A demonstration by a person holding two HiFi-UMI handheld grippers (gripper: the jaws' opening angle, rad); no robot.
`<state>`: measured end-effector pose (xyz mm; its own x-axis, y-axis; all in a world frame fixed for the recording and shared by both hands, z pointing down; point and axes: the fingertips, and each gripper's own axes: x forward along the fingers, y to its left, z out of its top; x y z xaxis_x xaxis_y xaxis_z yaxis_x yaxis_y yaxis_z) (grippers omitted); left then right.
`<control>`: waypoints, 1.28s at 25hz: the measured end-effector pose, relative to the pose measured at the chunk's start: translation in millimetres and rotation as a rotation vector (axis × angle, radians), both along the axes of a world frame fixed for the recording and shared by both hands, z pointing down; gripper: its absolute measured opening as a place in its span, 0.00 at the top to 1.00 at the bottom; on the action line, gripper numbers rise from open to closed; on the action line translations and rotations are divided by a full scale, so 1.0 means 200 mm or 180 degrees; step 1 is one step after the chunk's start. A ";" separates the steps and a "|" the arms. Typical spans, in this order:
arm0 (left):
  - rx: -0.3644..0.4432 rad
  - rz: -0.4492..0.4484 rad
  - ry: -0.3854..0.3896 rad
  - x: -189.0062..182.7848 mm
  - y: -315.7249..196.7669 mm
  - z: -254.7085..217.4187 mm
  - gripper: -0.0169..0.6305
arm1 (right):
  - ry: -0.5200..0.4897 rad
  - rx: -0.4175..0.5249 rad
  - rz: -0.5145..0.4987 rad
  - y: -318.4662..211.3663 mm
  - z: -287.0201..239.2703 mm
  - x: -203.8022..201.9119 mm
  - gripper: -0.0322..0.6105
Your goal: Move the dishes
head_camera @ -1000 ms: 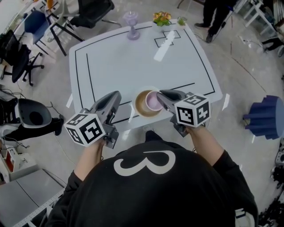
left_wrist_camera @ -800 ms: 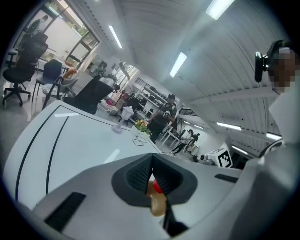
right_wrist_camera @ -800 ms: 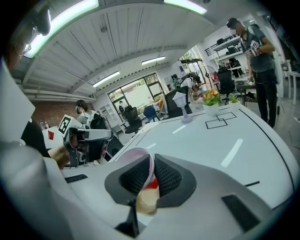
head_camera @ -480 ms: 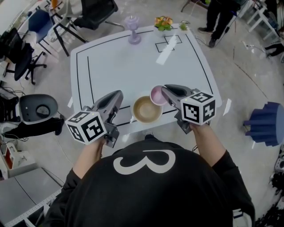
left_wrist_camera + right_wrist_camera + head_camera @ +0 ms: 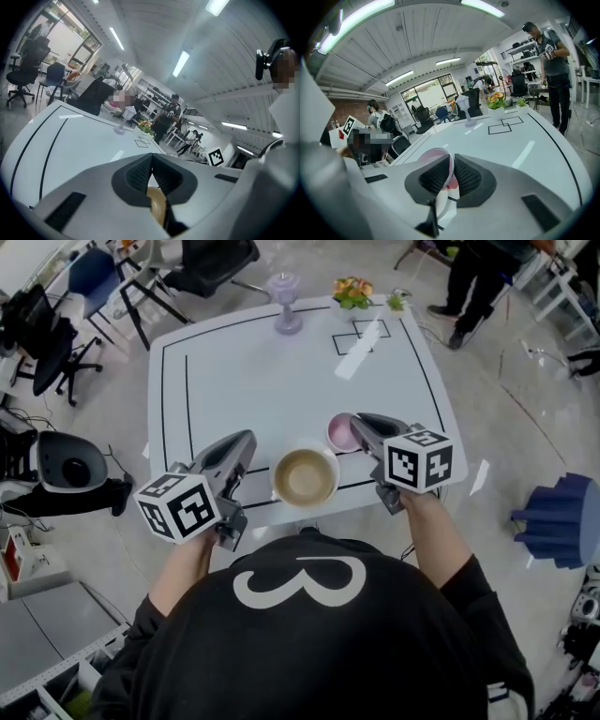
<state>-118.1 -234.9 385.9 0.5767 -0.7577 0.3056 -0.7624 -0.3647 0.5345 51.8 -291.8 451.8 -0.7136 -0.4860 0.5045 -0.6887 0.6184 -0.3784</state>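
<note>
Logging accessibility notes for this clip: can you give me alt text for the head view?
Seen from above, a person's right gripper clamps the rim of a small pink bowl beside a larger tan bowl near the front edge of a white table. The left gripper hangs just left of the tan bowl, apart from it.

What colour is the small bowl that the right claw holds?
The small bowl is pink; the head view shows it best.
</note>
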 end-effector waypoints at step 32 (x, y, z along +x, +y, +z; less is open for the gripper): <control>-0.0140 -0.0091 -0.0020 0.06 -0.10 0.16 0.97 | -0.0085 -0.0138 0.0072 -0.23 0.19 0.17 0.62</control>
